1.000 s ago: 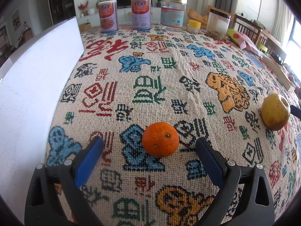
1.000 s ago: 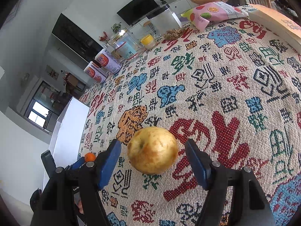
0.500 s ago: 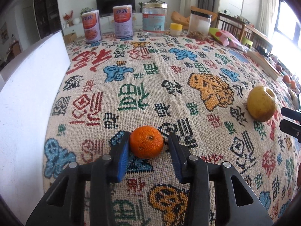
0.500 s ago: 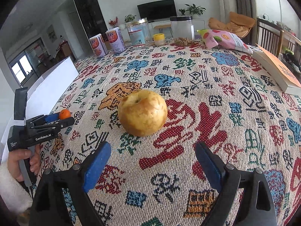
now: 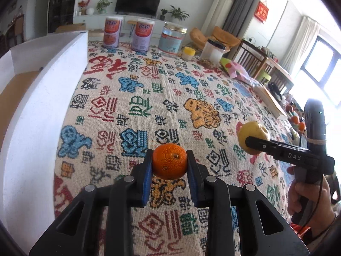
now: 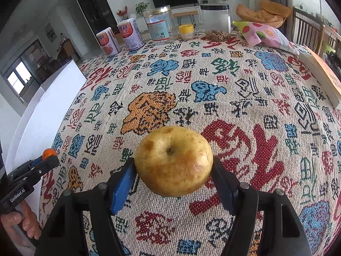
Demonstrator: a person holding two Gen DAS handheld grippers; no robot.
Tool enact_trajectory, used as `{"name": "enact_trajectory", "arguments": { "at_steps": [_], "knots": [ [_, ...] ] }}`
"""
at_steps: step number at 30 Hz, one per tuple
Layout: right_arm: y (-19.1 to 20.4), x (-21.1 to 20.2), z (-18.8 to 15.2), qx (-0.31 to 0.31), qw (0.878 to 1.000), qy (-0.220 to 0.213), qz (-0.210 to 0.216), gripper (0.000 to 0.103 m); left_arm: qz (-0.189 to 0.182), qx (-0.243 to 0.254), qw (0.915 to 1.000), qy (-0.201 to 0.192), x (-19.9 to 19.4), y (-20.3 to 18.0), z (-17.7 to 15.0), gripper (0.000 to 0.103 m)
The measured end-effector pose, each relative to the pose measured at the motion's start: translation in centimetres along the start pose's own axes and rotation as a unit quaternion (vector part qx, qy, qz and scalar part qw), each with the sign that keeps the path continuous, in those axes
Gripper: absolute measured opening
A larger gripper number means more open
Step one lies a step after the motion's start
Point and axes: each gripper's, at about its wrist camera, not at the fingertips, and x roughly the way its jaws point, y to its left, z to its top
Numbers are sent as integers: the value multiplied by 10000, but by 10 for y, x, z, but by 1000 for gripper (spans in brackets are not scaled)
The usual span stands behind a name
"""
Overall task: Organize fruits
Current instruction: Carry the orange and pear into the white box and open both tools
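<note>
Orange sits clamped between the blue pads of the left gripper, whose jaws are drawn in tight on its sides; it hangs above the cloth near the table's left edge, just beside the white box that runs along that edge. Over toward the right edge, the right gripper has the yellow apple between its pads, both pads meeting the fruit's flanks while the jaws are closing; whether the apple rests on the cloth or is clear of it cannot be told. A hand grips that tool's handle. Along the far edge stand two cans, a glass jar, a small yellow-lidded tub and a clear canister; a snack bag lies at the far right corner.
</note>
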Motion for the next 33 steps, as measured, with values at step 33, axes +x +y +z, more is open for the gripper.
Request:
{"name": "enact_trajectory", "arguments": {
  "at_steps": [33],
  "knots": [
    [430,85,26,-3700,9200,1158,573,70,1314,-2380,9544,1237,-49,295,48,31]
  ]
}}
